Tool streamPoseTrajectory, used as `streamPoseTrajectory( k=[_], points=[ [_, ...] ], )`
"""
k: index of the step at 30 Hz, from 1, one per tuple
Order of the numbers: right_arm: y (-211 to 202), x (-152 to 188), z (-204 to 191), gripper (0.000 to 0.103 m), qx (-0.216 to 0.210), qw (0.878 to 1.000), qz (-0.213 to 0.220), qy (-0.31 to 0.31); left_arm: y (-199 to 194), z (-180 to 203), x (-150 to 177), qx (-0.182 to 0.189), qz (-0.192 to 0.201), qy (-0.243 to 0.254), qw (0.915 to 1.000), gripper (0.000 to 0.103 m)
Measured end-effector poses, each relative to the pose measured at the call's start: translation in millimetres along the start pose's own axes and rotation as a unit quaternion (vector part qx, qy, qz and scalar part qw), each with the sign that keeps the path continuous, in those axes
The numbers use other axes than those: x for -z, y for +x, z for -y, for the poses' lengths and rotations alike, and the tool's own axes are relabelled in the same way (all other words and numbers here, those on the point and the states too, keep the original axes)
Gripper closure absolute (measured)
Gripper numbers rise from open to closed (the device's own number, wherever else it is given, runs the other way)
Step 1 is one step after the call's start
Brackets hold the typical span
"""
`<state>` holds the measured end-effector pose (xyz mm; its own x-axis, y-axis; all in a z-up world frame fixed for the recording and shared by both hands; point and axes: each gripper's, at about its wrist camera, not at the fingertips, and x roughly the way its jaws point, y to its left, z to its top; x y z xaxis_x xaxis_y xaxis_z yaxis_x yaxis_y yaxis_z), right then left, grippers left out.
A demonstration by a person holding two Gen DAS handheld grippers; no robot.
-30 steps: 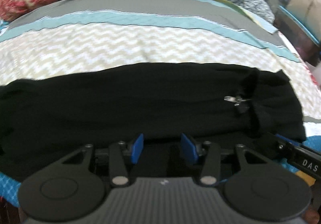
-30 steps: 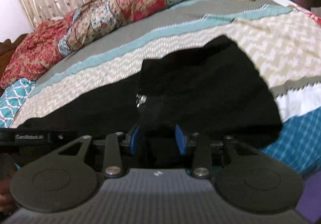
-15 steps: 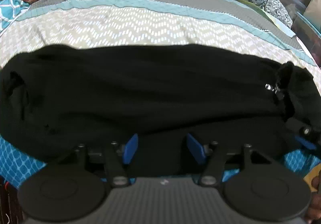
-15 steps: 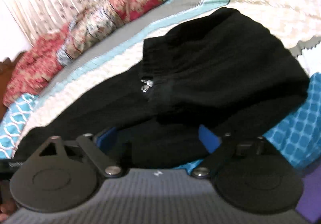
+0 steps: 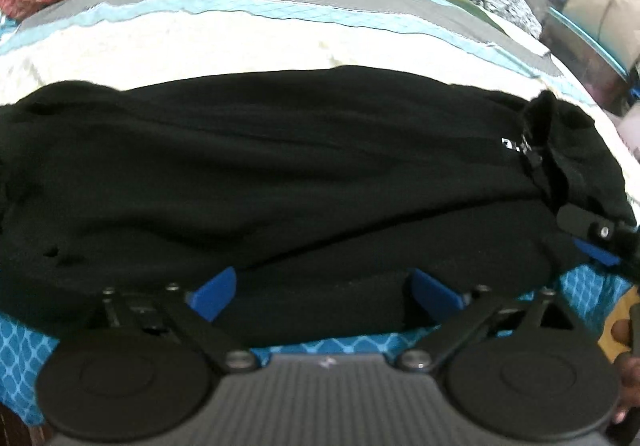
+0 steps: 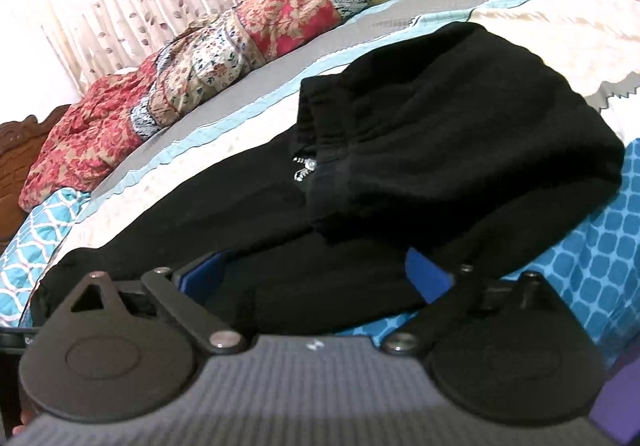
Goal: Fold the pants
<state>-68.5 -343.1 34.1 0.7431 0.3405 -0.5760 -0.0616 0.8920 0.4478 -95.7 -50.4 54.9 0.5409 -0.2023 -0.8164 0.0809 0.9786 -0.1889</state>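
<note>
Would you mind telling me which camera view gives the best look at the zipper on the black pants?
The right wrist view: the zipper sits near mid-frame, its silver pull sharp against the pants. The left wrist view shows it only as a small blurred white glint near the right edge.

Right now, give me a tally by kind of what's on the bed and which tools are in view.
Black pants: 1, lying along the near edge of the bed
Patchwork quilts: 1, bunched along the far side
Patterned bedspreads: 1, under the pants
Tools: 2, left tool with jaws opening, right tool with jaws opening, neither pressing on the pants
Total: 5
</note>
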Motion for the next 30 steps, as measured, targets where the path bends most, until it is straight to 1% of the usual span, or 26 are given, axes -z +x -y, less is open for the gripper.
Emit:
streamPoseTrajectory(
  k=[2, 6, 9, 12, 14, 15, 16, 17, 19, 20, 21, 22, 23, 24, 25, 27, 30],
  points=[
    [2, 0, -2, 0.000, -0.003, 1.000, -0.006, -0.008, 1, 2, 1, 0.000, 0.001, 0.004, 1.0000, 0.000],
    [8, 3, -17, 0.000, 0.022, 0.999, -0.013, -0.047, 1, 2, 1, 0.002, -0.001, -0.001, 1.0000, 0.000],
    [13, 8, -28, 0.000, 0.038, 0.997, -0.013, -0.060, 2, -1, 3, 0.004, 0.005, -0.007, 1.0000, 0.000],
    [16, 10, -32, 0.000, 0.044, 0.997, -0.014, -0.068, 3, 4, 5, -0.006, 0.007, 0.011, 0.9999, 0.000],
    [17, 10, -35, 0.000, 0.048, 0.996, -0.015, -0.074, 0, 3, 4, -0.003, 0.003, 0.013, 0.9999, 0.000],
    [18, 11, -38, 0.000, 0.052, 0.996, -0.015, -0.077, -3, 2, 2, 0.001, -0.001, 0.007, 1.0000, 0.001],
    [19, 11, -40, 0.000, 0.058, 0.995, -0.017, -0.083, -10, -1, -1, 0.004, 0.000, -0.006, 1.0000, 0.009],
    [19, 12, -44, 0.001, 0.067, 0.993, -0.019, -0.093, -20, -5, -3, 0.007, 0.008, -0.020, 0.9998, 0.013],
    [16, 14, -57, 0.014, 0.092, 0.989, -0.017, -0.117, -45, -17, -3, 0.025, 0.041, -0.036, 0.9982, 0.013],
    [12, 15, -63, 0.026, 0.095, 0.987, -0.013, -0.128, -60, -25, -1, 0.034, 0.064, -0.043, 0.9964, 0.013],
    [6, 16, -69, 0.031, 0.086, 0.987, -0.009, -0.136, -73, -35, 2, 0.042, 0.084, -0.050, 0.9943, 0.013],
    [0, 16, -75, 0.039, 0.073, 0.987, -0.004, -0.142, -85, -46, 6, 0.047, 0.102, -0.059, 0.9919, 0.013],
    [-5, 17, -82, 0.045, 0.061, 0.987, 0.001, -0.150, -95, -61, 11, 0.049, 0.117, -0.074, 0.9892, 0.013],
    [-9, 17, -90, 0.054, 0.049, 0.985, 0.006, -0.163, -102, -76, 15, 0.047, 0.126, -0.092, 0.9867, 0.013],
    [-12, 18, -99, 0.059, 0.037, 0.983, 0.010, -0.178, -106, -91, 20, 0.043, 0.132, -0.114, 0.9837, 0.013],
    [-12, 17, -119, 0.075, 0.014, 0.980, 0.009, -0.200, -112, -128, 32, 0.028, 0.140, -0.170, 0.9751, 0.013],
    [2, 17, -147, 0.083, -0.020, 0.976, -0.010, -0.217, -112, -176, 46, 0.012, 0.136, -0.239, 0.9614, 0.014]
  ],
)
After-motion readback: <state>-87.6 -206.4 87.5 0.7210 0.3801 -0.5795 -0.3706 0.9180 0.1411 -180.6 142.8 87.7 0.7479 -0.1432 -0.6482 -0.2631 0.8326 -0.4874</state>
